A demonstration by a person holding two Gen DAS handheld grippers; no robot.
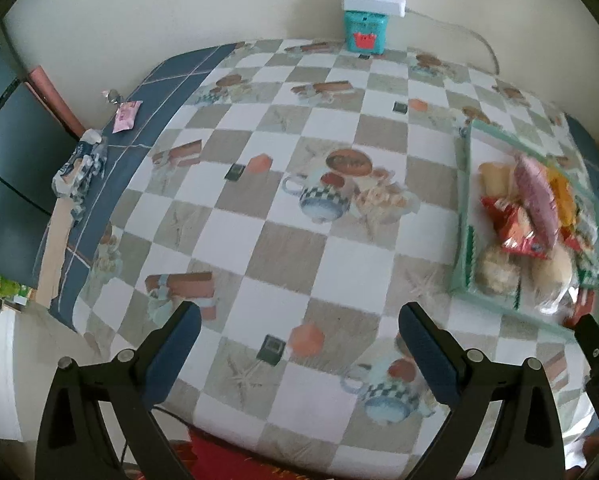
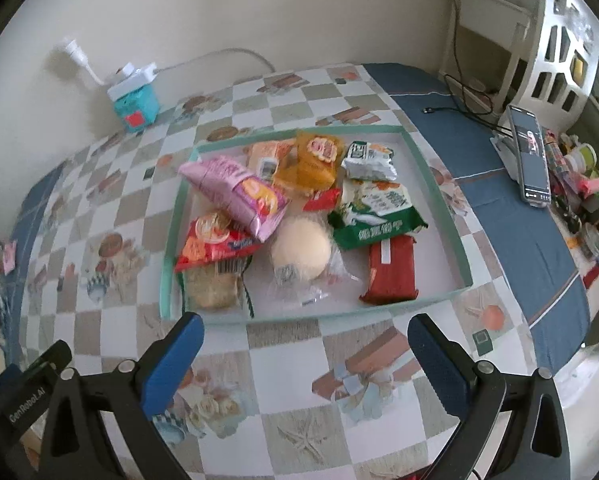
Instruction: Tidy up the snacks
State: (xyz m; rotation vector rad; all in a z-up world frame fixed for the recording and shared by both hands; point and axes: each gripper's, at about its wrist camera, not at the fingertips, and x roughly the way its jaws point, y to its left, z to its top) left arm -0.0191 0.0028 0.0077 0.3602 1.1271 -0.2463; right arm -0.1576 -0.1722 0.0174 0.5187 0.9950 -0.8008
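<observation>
A shallow green-rimmed tray [image 2: 439,196] on the checkered tablecloth holds several snacks: a pink bag [image 2: 239,196], a red bag [image 2: 211,244], an orange pack [image 2: 315,160], green-and-white packs [image 2: 379,208], a red bar [image 2: 391,272], a round bun [image 2: 301,248] and a crumbly cake [image 2: 211,288]. My right gripper [image 2: 305,356] is open and empty just in front of the tray. My left gripper [image 1: 299,348] is open and empty above bare tablecloth; in the left wrist view the tray [image 1: 465,216] lies to its right.
A teal box [image 2: 135,108] with a white power strip stands at the wall. A phone on a stand [image 2: 529,160] and a cable lie right of the tray. Clutter lines the right edge. A pink sachet [image 1: 126,116] and a crumpled wrapper [image 1: 81,168] lie at the left edge.
</observation>
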